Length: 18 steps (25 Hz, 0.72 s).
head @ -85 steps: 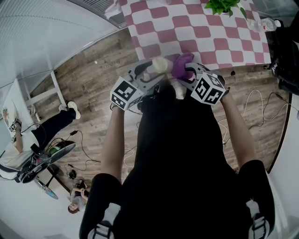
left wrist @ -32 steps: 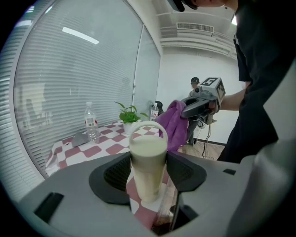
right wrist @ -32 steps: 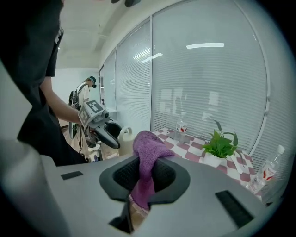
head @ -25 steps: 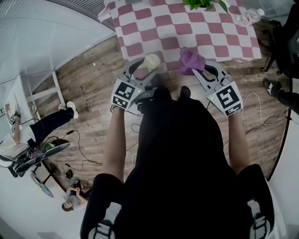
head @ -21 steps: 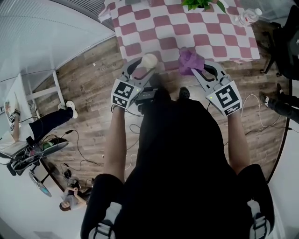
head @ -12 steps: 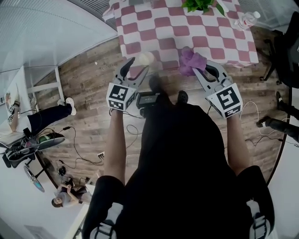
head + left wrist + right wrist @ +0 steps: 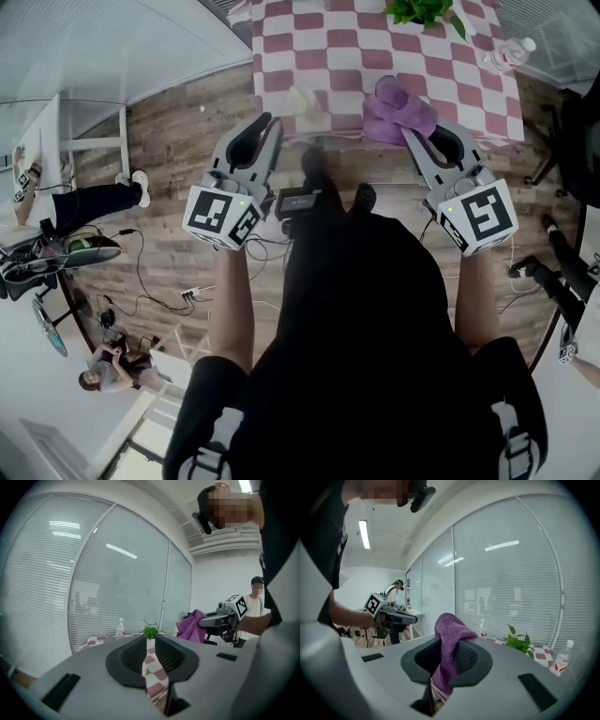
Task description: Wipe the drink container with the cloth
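The cream drink container [image 7: 302, 101] stands by itself at the near edge of the red-and-white checked table [image 7: 375, 37]. My left gripper [image 7: 269, 122] hangs just left of it, apart from it. Its jaws are closing, with only a thin slit left and nothing between them [image 7: 157, 672]. To the right, my right gripper [image 7: 419, 133] is shut on the purple cloth [image 7: 398, 108], which bunches up above its pads [image 7: 450, 630]. The cloth [image 7: 192, 625] also shows in the left gripper view, off to the right.
A green plant [image 7: 422, 9] and a clear water bottle [image 7: 506, 54] stand farther back on the table. A person [image 7: 84, 202] sits at the left by a white frame. Cables lie on the wooden floor [image 7: 178, 141]. A dark chair [image 7: 577, 122] stands at the right.
The left gripper opened and let go of the container, which now stands on the table edge. It then drew back toward me and its jaws came together. The right gripper keeps the cloth.
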Each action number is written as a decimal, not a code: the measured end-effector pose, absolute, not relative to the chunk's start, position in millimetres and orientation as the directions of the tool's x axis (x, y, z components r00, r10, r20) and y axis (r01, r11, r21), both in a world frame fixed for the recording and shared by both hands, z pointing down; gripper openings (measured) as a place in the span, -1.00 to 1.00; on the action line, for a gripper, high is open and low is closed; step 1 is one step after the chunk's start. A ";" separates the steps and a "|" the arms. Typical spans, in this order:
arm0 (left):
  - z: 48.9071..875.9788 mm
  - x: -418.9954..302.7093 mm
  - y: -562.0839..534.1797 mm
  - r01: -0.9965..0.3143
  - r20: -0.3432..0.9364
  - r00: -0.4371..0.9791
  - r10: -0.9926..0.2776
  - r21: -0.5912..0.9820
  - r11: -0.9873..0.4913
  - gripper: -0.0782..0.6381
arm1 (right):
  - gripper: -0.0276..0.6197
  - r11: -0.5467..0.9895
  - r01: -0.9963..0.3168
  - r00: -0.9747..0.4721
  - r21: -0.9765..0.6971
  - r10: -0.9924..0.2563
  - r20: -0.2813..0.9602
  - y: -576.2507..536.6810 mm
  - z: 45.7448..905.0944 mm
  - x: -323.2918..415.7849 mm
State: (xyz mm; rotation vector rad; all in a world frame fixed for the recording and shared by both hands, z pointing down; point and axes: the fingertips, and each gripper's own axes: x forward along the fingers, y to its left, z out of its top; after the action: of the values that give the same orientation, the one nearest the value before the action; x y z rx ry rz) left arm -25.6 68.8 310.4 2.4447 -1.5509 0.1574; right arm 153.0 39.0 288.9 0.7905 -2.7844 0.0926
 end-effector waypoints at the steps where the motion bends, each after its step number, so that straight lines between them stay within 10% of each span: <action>1: 301.6 -23.6 71.6 -0.903 0.212 0.425 -0.880 0.155 -0.400 -0.58 | -0.73 0.853 -0.522 -0.824 0.019 -0.510 0.249 40.7 281.3 152.6; 18: 225.8 -3.0 91.9 -0.906 0.115 0.417 -0.902 0.132 -0.402 -0.67 | -0.77 0.845 -0.532 -0.846 -0.050 -0.528 0.073 56.0 221.2 165.8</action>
State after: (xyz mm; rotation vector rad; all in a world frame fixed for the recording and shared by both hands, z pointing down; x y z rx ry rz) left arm -3.0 91.9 225.8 2.4939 -1.6079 0.0369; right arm 165.8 56.0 221.2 0.8523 -2.9636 0.1051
